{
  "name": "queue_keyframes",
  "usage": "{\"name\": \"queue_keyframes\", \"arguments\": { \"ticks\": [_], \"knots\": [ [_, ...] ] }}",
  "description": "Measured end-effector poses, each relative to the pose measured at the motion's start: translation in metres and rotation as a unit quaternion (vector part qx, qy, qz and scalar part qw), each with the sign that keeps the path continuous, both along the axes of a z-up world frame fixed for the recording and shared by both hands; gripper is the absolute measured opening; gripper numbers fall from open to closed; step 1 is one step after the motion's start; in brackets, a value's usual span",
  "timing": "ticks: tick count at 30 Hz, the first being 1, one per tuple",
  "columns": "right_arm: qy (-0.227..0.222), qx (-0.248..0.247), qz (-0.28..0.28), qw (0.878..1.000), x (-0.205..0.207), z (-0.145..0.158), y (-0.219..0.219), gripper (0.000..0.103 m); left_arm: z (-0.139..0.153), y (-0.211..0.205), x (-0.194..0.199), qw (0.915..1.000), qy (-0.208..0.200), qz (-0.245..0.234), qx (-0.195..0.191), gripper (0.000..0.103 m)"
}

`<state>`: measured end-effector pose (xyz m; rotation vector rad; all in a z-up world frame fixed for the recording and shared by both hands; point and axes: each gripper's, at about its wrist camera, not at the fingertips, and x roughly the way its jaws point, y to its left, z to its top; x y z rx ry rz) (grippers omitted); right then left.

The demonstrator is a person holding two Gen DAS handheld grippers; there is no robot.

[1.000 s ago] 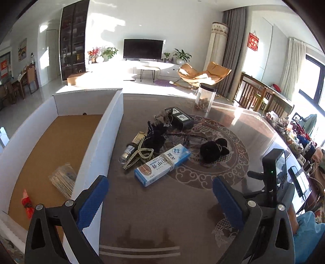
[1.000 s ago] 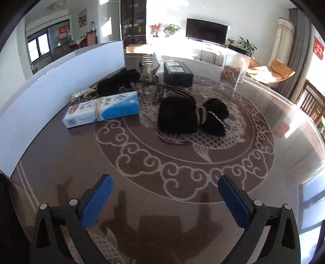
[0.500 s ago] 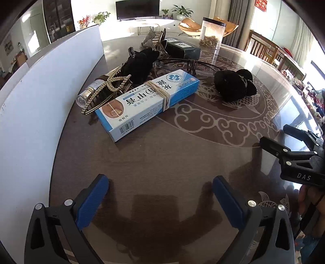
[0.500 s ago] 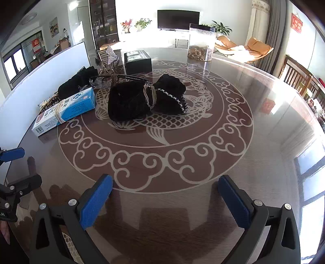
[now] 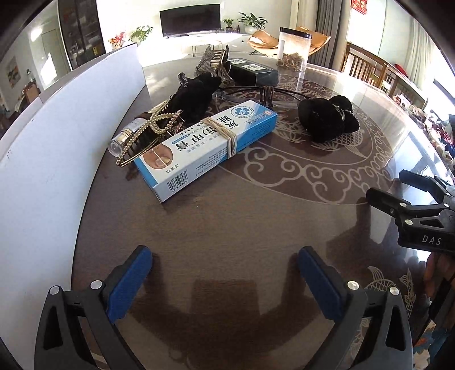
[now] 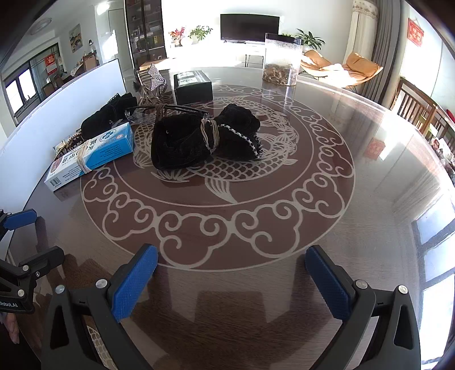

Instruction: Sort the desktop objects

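The desk (image 6: 369,199) is a round, dark brown, glossy top with a pale fish-and-cloud pattern ringed across its middle, sunlight glaring off its far side. Behind it lies a bright living room: a television (image 6: 249,28) on a white unit, potted plants, tan lounge chairs by grey curtains, wooden chairs to the right. A white panel (image 5: 42,170) stands along the desk's left edge.

Both claws hang low over the near rim, holding nothing: the left claw (image 5: 224,273) has its blue pads wide apart, and so does the right claw (image 6: 231,273).

The things to sort sit clustered left of centre. A blue-and-white box (image 5: 207,142) wrapped with a rubber band carries Chinese characters, a barcode and the word "ARENXIA". Touching it are a pearl hair comb (image 5: 155,128) and a small vial (image 5: 128,135). A black pouch (image 6: 182,142) rests on the fish motif, a dark box (image 6: 192,86) beyond it, and a clear canister (image 6: 281,58) stands further back. The right tool's body reads "DAS".
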<state>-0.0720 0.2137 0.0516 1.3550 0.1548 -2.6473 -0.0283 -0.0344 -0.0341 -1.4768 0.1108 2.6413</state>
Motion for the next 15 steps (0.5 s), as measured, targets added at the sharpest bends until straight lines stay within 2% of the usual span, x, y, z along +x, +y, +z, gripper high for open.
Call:
{"name": "queue_keyframes", "arguments": {
  "ticks": [5, 15],
  "knots": [
    [0.000, 0.000, 0.000, 1.000, -0.0004, 0.0000, -0.0001, 0.103, -0.0016, -0.0017, -0.0017, 0.9999, 0.014, 0.000, 0.002, 0.103],
    [0.000, 0.000, 0.000, 1.000, 0.0001, 0.0000, -0.0001, 0.103, -0.0019, -0.0060, -0.0007, 0.9999, 0.015, -0.003, 0.001, 0.103]
  ]
}}
